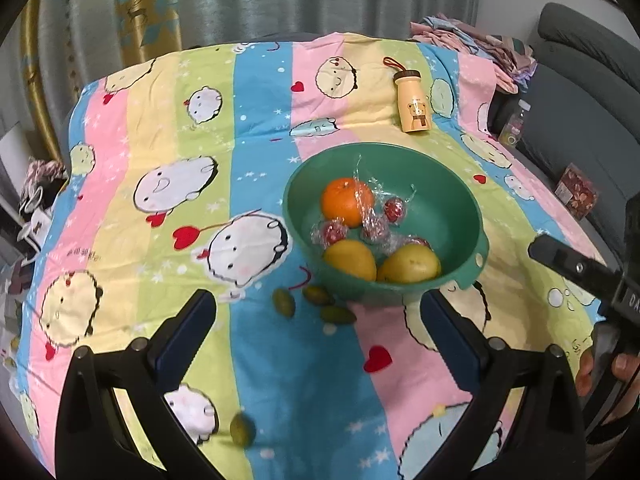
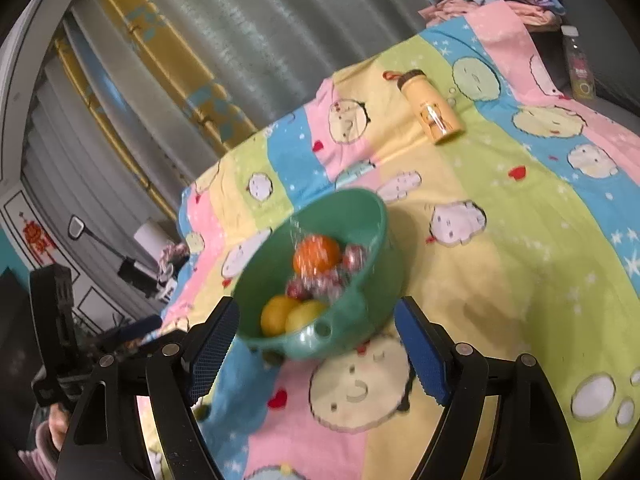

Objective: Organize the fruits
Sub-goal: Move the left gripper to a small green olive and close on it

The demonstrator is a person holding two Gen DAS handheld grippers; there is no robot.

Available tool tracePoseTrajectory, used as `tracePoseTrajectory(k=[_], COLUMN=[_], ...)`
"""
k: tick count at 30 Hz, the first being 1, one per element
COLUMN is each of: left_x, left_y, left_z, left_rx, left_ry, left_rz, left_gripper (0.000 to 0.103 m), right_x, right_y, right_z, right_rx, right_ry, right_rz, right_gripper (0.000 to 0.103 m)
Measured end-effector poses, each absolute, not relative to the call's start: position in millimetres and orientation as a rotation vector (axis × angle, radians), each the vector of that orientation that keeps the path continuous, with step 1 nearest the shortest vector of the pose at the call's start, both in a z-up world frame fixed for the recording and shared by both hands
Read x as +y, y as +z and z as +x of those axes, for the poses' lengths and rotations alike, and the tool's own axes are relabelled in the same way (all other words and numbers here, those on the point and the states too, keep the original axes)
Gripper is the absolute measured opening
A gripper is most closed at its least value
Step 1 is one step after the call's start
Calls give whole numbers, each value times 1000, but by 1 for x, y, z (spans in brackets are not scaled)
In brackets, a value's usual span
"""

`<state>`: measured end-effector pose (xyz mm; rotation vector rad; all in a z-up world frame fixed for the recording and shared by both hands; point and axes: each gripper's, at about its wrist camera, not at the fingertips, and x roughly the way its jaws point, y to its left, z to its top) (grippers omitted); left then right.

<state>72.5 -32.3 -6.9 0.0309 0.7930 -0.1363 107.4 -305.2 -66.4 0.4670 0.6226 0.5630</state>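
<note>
Four small green fruits [image 1: 338,314] lie loose on the bench's cartoon cloth [image 1: 260,152]: three just beside the green bowl [image 1: 460,208], one [image 1: 243,430] nearer the left gripper [image 1: 316,312]. Risk: round fruits likely roll off on soft cloth if nudged. Bowl holds an orange [image 1: 347,201], two yellow fruits [image 1: 350,258], cellophane-wrapped red ones [image 1: 334,232]. Left gripper apart, empty; right gripper [image 2: 316,332] apart, empty, near the bowl.

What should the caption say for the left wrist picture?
Open left tool above three green olives beside the green bowl of fruit.
</note>
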Motion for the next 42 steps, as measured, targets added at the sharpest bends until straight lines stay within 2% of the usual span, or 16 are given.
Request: tracePoseTrajectory(k=[15, 22, 32, 42], left_x=[-10, 26, 75, 67], left_y=[2, -5, -28, -64], left_z=[26, 10, -9, -6], left_rx=[784, 800, 845, 892], left_ry=[-135, -100, -20, -65], left_rz=[-61, -160, -289, -246], left_gripper=[103, 103, 102, 98], right_x=[-266, -242, -214, -193], right_y=[-37, -34, -39, -65], right_z=[60, 43, 33, 40], right_rx=[626, 648, 692, 759], right_ry=[648, 677, 716, 707], right_rz=[317, 240, 157, 95], right_gripper=[83, 83, 83, 83])
